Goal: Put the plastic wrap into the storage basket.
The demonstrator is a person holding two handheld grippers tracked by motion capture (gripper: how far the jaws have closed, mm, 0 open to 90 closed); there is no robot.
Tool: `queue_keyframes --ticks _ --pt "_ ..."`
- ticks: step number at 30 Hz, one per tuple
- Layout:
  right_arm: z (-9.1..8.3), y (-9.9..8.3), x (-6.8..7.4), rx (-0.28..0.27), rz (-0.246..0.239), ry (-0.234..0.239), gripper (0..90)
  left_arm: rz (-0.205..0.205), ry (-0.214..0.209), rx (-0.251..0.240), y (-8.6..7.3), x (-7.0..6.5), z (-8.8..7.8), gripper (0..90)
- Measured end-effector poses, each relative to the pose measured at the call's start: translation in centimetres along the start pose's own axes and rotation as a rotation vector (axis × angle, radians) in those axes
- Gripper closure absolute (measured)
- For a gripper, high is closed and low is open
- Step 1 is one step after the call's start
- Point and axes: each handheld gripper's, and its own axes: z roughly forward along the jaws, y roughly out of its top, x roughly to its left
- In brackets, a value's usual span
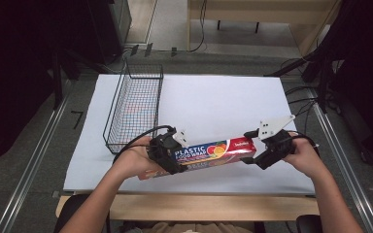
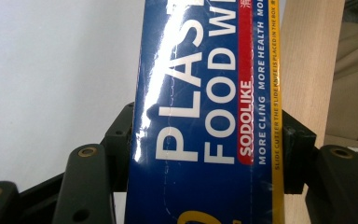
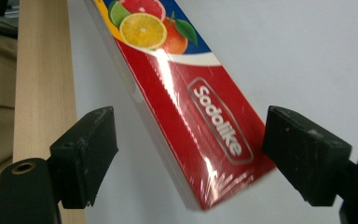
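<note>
A long plastic food wrap box, blue at one end and red at the other with fruit pictures, lies slanted over the near part of the white sheet. My left gripper is shut on its blue end. In the left gripper view the box sits between both jaws, which press on its sides. My right gripper stands open around the red end. In the right gripper view the box end lies between the pads with a gap on each side.
A black wire basket stands on the sheet's left side, just behind my left hand. The wooden table edge runs along the front. Metal rails flank the table. Cables lie at the back right.
</note>
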Motion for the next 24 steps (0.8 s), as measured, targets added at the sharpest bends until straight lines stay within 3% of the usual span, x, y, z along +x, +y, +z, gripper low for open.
queue_keyframes --ticks 6,10,16,24 --pt "-0.7 -0.7 -0.6 -0.023 0.009 -0.039 18.8 -0.022 0.017 -0.010 -0.3 0.5 -1.0 39.6" --pt "-0.8 -1.2 -0.9 -0.028 0.014 -0.039 18.7 -0.045 0.023 -0.014 -0.5 0.7 -1.5 39.6" --pt "0.1 -1.8 -1.1 -0.017 0.014 -0.039 18.5 -0.083 0.043 -0.030 -0.8 1.1 -2.3 39.6" --pt "2.0 -2.5 -1.5 0.029 0.073 -0.073 18.5 -0.154 0.076 -0.072 -1.1 1.9 -3.9 39.6"
